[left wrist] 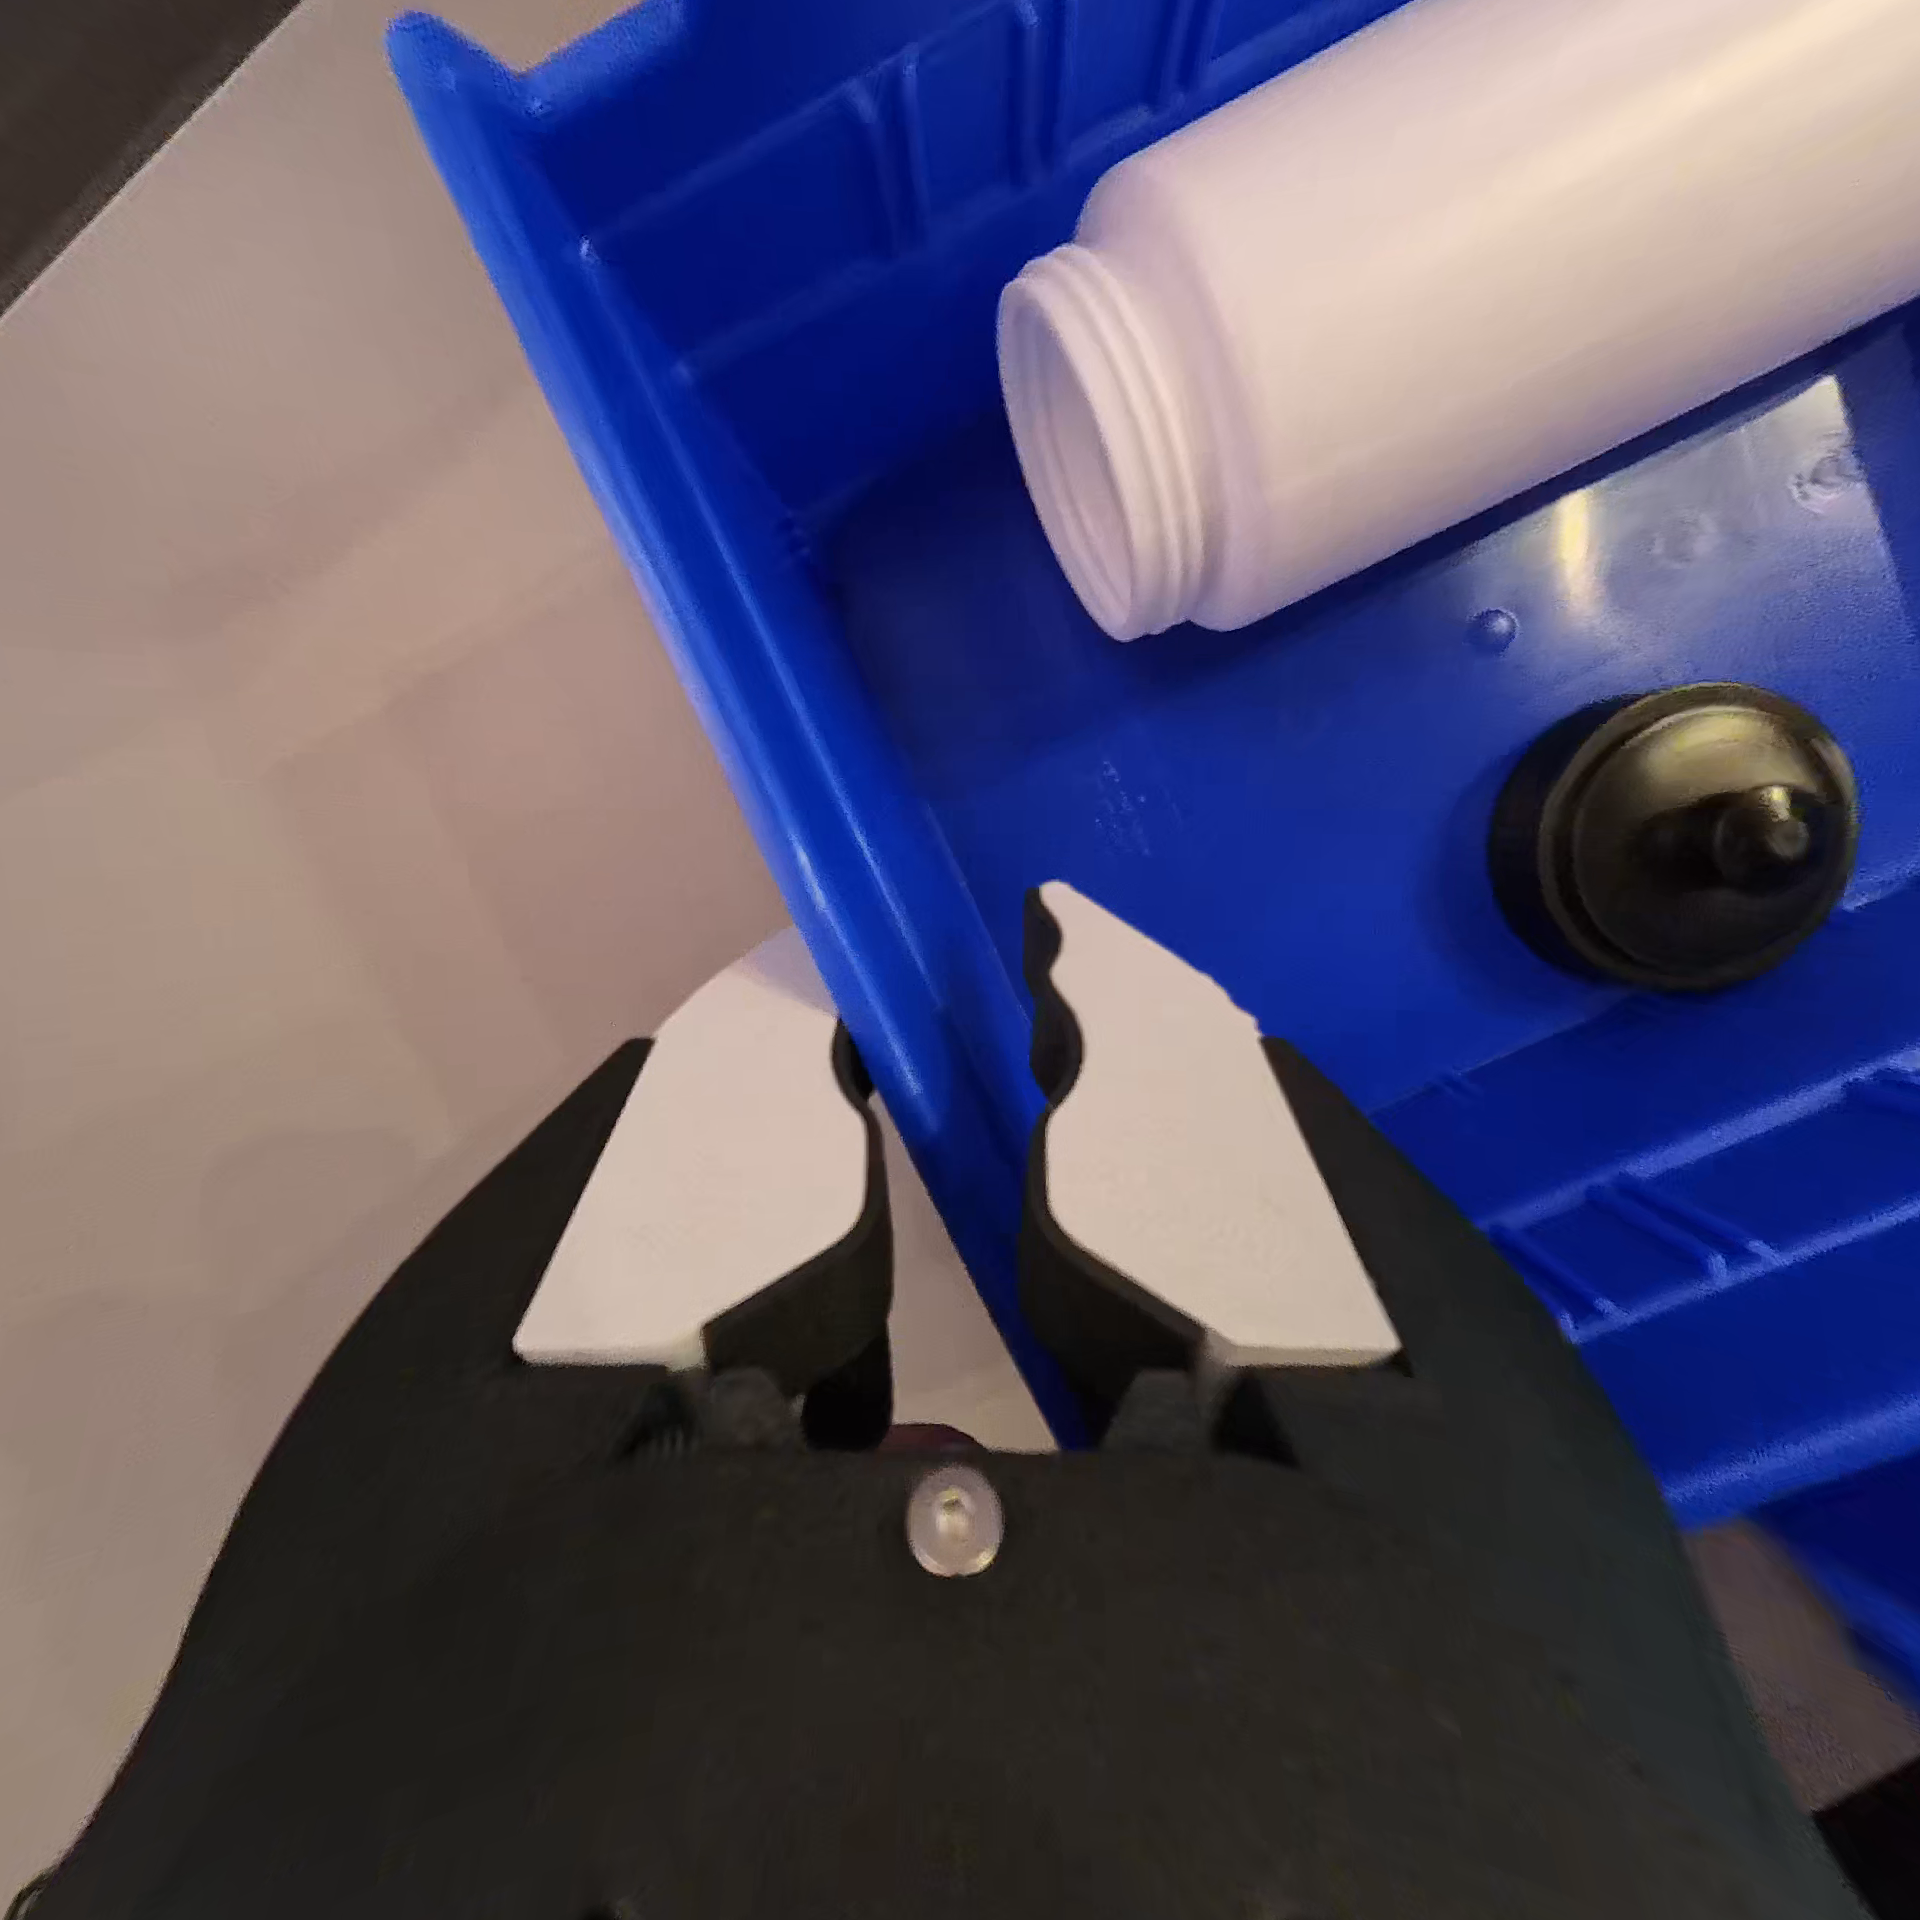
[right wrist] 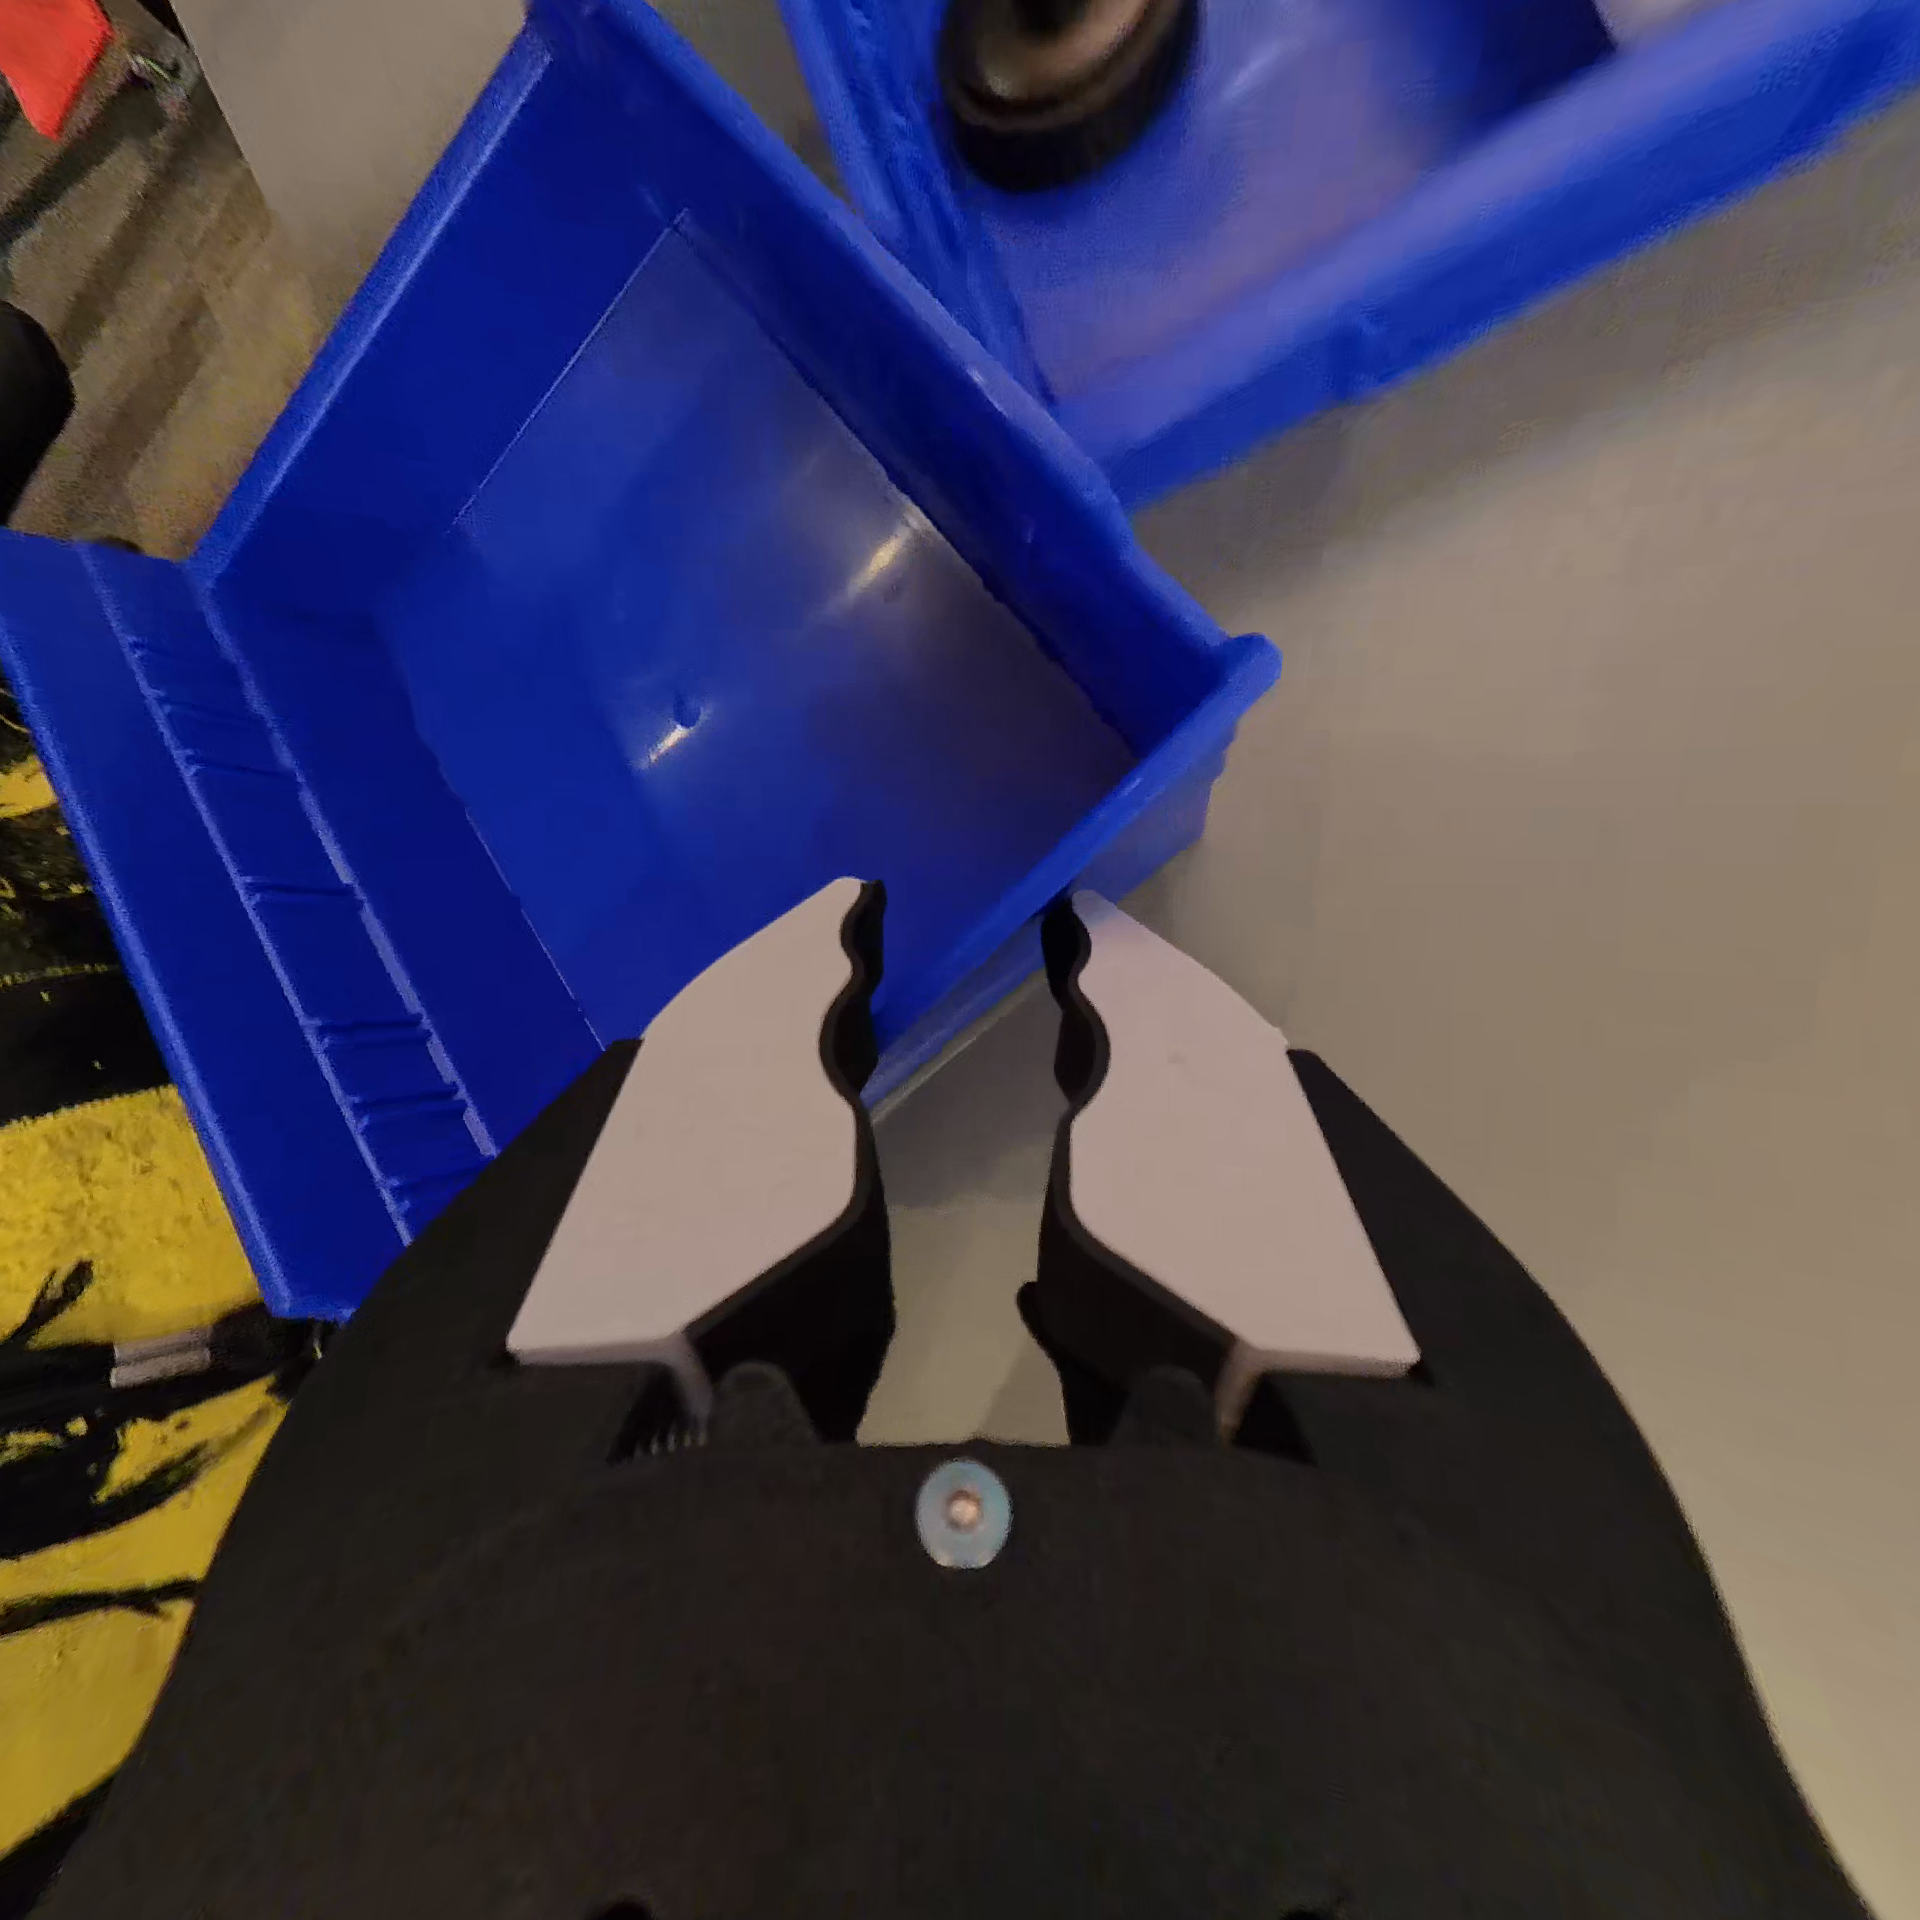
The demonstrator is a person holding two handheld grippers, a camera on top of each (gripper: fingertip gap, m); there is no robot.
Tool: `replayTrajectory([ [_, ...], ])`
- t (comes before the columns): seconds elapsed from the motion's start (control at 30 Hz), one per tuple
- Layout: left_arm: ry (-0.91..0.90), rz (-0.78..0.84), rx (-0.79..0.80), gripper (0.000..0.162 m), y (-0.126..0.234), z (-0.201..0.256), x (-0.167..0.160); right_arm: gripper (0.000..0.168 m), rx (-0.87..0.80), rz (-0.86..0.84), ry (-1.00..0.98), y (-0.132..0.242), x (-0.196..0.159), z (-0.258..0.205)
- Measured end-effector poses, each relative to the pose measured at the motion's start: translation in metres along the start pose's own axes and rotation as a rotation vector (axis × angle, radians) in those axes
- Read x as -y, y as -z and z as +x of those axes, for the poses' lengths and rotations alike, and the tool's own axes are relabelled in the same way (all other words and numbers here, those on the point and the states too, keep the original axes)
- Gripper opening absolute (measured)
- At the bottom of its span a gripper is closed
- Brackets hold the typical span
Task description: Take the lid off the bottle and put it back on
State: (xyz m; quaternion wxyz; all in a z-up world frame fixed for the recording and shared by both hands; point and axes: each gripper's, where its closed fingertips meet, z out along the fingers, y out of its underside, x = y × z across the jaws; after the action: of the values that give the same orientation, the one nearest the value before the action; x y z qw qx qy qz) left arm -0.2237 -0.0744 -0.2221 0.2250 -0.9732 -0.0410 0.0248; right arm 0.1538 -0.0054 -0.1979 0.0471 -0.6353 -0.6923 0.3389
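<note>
A white bottle [left wrist: 1403, 343] lies on its side in a blue bin [left wrist: 727, 582], its threaded mouth open and uncapped. The black lid [left wrist: 1673, 836] with a spout sits on the bin floor beside it, apart from the bottle. My left gripper [left wrist: 935, 935] is open and straddles the bin's side wall, one finger inside and one outside; the wall hides the outer fingertip. My right gripper [right wrist: 968, 896] is open and empty over the near corner of a second, empty blue bin [right wrist: 312, 831]. The lid [right wrist: 1049, 94] also shows blurred at the top of the right wrist view.
The two blue bins stand close together on a pale grey table [right wrist: 1507, 935]. The bin with the lid [right wrist: 1403, 343] is at the upper right of the right wrist view. A yellow and black patterned floor [right wrist: 94, 1195] lies beyond the table's left edge.
</note>
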Motion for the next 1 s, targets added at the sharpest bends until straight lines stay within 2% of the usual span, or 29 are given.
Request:
replayTrajectory([
  [0.2, -0.006, -0.073, 0.023, 0.014, 0.008, -0.058, -0.029, 0.024, -0.053, -0.073, 0.002, 0.033, -0.017, 0.047],
  [0.3, -0.099, -0.183, 0.127, 0.018, 0.012, -0.095, -0.042, 0.021, -0.072, -0.149, 0.042, 0.048, -0.022, 0.074],
  [0.43, -0.148, -0.22, 0.078, 0.019, 0.011, -0.12, -0.043, 0.015, -0.189, -0.287, 0.095, 0.073, -0.023, 0.128],
  [0.67, -0.359, -0.274, 0.131, 0.027, -0.003, -0.168, -0.018, 0.012, -0.36, -0.501, 0.164, 0.108, -0.003, 0.236],
  [0.9, -0.514, -0.333, 0.256, 0.039, -0.026, -0.227, 0.024, 0.019, -0.573, -0.647, 0.224, 0.133, 0.042, 0.352],
  [1.0, -0.552, -0.364, 0.299, 0.043, -0.036, -0.248, 0.042, 0.02, -0.622, -0.651, 0.239, 0.133, 0.067, 0.391],
])
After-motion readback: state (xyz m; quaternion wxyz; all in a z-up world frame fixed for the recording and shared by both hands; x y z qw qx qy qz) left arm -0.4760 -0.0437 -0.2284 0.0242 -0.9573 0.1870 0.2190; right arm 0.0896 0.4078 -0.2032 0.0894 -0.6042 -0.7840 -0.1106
